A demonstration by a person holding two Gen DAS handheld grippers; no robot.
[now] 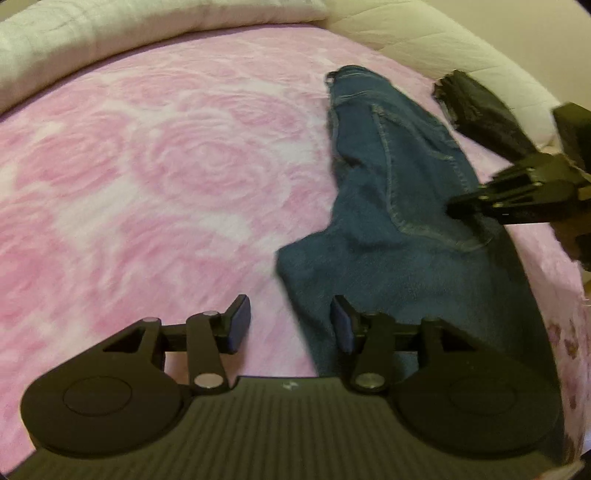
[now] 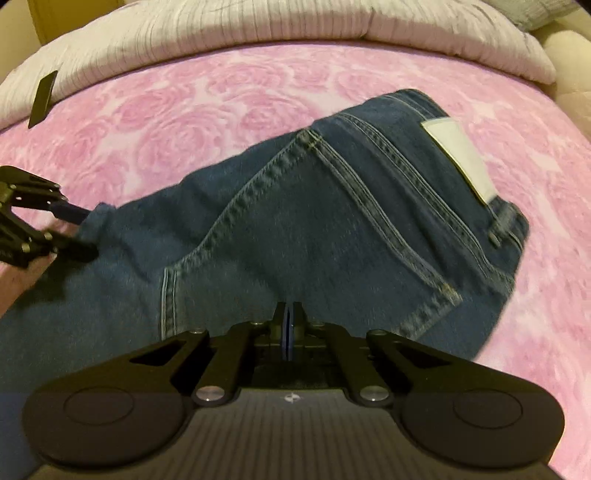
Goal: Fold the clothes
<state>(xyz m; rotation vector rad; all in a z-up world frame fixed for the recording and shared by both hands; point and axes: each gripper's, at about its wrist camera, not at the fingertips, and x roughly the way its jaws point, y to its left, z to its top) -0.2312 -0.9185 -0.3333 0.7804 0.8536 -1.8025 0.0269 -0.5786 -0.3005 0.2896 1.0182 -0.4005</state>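
On the pink rose-patterned blanket [image 1: 155, 162], a pair of blue jeans [image 2: 295, 229] is lying flat, back side up, with a rear pocket and a pale waistband patch [image 2: 458, 158] showing. From the right wrist camera, the long axis is running from near left to far right, with the waistband pointing toward the far right. From the left wrist camera, the garment is stretching from the near edge toward the far right.

Left gripper [image 1: 291, 325] is hovering at the near left edge of the denim, its jaws standing apart; whether the pads are touching the cloth cannot be told.

Right gripper [image 2: 289, 325] is resting against the denim just below the pocket, its jaws standing together; whether cloth is pinched between them cannot be told.

A white quilt [image 2: 229, 33] is lying along the far side. A dark folded garment [image 1: 480, 110] is lying far right of the jeans.
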